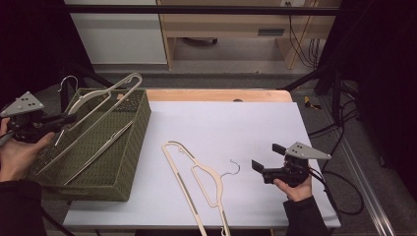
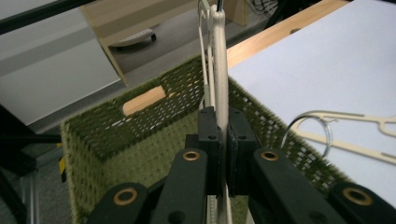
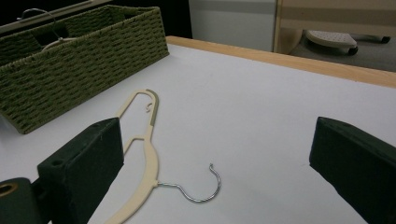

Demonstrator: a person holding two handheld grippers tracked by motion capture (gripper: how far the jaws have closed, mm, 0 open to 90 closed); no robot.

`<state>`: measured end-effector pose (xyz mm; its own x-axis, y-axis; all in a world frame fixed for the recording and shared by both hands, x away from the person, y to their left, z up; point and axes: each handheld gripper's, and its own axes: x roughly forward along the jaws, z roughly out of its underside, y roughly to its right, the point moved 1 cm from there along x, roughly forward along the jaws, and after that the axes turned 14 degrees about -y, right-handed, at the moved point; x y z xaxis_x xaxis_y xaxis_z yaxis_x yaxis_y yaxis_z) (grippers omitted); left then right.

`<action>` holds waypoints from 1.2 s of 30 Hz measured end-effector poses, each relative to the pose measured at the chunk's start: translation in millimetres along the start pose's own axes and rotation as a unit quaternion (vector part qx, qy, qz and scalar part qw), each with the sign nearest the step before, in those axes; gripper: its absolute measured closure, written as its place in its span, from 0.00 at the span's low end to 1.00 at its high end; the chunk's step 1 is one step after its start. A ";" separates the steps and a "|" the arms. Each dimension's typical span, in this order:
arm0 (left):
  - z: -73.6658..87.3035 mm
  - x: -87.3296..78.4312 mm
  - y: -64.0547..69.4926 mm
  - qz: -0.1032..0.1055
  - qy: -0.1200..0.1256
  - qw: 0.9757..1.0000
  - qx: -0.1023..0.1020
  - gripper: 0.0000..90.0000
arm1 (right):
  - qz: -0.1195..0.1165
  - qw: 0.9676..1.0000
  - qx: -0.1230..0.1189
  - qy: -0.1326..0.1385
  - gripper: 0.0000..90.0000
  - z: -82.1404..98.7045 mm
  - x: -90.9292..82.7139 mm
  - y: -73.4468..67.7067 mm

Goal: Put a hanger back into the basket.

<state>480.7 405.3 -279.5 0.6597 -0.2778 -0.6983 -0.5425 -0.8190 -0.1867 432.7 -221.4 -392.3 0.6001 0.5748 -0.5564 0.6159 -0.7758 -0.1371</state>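
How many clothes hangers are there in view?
2. One hanger is held by the left gripper over the green basket; the other hanger lies on the white table. More may be hidden in the basket.

The high view looks forward and down over the whole white tabletop (image 1: 236, 128). The left gripper view sits close above the green woven basket (image 2: 140, 140), facing its far wall. The right gripper view looks low across the tabletop; it shares the cream plastic hanger with metal hook (image 3: 149, 163) with the other views.
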 end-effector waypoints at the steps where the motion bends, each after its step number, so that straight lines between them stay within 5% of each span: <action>1: 2.4 1.7 -1.6 0.000 -0.001 1.000 -0.003 0.96 | 0.001 1.000 -0.001 0.001 0.04 0.0 0.0 -0.1; 17: 28.9 42.1 -0.4 -0.014 -0.066 0.998 0.018 0.96 | 0.001 1.000 -0.003 -0.003 0.04 0.5 0.6 -0.4; 32: 69.3 85.5 8.9 -0.008 -0.077 0.997 0.001 0.96 | 0.002 1.000 -0.003 -0.004 0.04 1.0 3.3 -1.5; 36: 73.2 89.4 9.8 -0.001 -0.111 0.994 0.003 0.95 | 0.002 1.000 -0.003 -0.004 0.04 1.0 3.3 -1.8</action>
<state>496.3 409.2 -394.4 0.5308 -0.1575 -0.8327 -0.5449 -0.8160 -0.1930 433.1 -218.3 -394.7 0.5982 0.5705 -0.5628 0.6171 -0.7760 -0.1307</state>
